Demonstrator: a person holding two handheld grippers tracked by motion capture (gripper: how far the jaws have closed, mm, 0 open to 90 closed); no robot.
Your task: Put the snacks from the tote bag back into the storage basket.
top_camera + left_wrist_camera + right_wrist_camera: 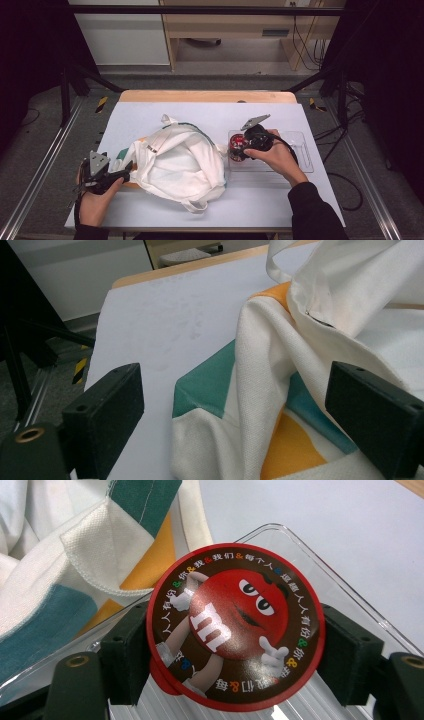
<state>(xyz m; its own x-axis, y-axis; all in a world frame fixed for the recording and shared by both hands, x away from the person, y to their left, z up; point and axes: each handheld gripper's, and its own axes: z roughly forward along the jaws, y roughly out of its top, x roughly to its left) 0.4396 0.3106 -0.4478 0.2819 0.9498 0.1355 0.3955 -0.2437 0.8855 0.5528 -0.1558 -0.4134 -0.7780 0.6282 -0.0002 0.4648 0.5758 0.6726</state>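
Red-lidded tub (235, 627) sits in the clear tray (300, 160), clamped by our right hand-held gripper (239, 148); the left hand-held gripper (129, 169) gapes around the bag (175, 162). We judge the tub could slip when lifted.

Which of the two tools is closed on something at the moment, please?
The right tool, over the clear tray: its jaws press both sides of the red-lidded candy tub. The left tool stands open astride the cloth bag without pinching it.

The bag (175, 162) lies in the middle of the table (280, 210). The tray (300, 155) sits just right of it. The candy tub (236, 146) stands in the tray's left end.
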